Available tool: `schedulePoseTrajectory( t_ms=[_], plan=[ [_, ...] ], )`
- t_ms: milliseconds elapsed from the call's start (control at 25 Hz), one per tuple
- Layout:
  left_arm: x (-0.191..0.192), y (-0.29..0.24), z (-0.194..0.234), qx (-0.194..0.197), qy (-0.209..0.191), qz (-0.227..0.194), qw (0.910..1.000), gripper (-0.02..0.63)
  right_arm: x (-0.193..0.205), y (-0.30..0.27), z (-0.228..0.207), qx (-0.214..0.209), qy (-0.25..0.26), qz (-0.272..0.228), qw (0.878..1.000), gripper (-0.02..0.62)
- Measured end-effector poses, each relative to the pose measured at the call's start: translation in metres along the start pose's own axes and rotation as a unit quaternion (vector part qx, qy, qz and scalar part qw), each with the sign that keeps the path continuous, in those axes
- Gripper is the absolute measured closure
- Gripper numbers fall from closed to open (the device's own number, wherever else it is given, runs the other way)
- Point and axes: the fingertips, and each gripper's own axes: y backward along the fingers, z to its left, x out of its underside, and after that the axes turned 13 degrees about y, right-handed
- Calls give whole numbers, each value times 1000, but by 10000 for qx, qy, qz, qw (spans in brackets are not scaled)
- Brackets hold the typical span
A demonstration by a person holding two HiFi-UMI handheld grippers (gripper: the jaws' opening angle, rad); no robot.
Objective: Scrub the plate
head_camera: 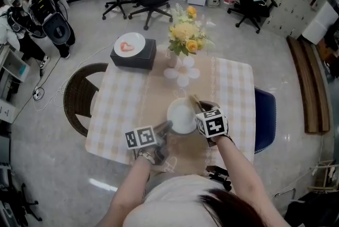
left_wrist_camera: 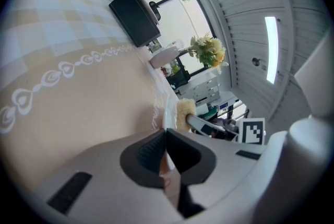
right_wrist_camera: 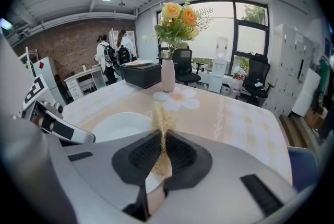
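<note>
A white plate lies on the beige runner near the table's front edge. My left gripper is shut on the plate's left rim; in the left gripper view the thin white rim runs between the closed jaws. My right gripper is at the plate's right side, shut on a yellow scrub sponge. That sponge stands at the plate's far edge. In the right gripper view the plate lies left of the jaws, with the left gripper beyond it.
A vase of yellow flowers stands on a flower-shaped mat behind the plate. At the back left, a black box carries a small white plate. A wicker chair is on the left and a blue chair on the right.
</note>
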Motion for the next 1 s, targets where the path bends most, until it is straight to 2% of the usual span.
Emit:
schedulePoseTrajectory(
  t_ms=[240, 520, 720, 1000],
  plan=[
    [0, 0, -1, 8, -8, 1, 10000, 589, -25, 20, 39, -740, -155, -507, 9958, 560],
    [0, 0, 0, 27, -10, 3, 10000, 589, -24, 23, 78, -1424, -254, -467, 9884, 560],
    [0, 0, 0, 32, -20, 6, 10000, 589, -18, 20, 96, -1659, -239, -337, 9853, 560],
    [-1, -2, 2, 59, 62, 44, 10000, 589, -12, 9, 105, -1645, -107, -181, 9862, 560]
  ],
)
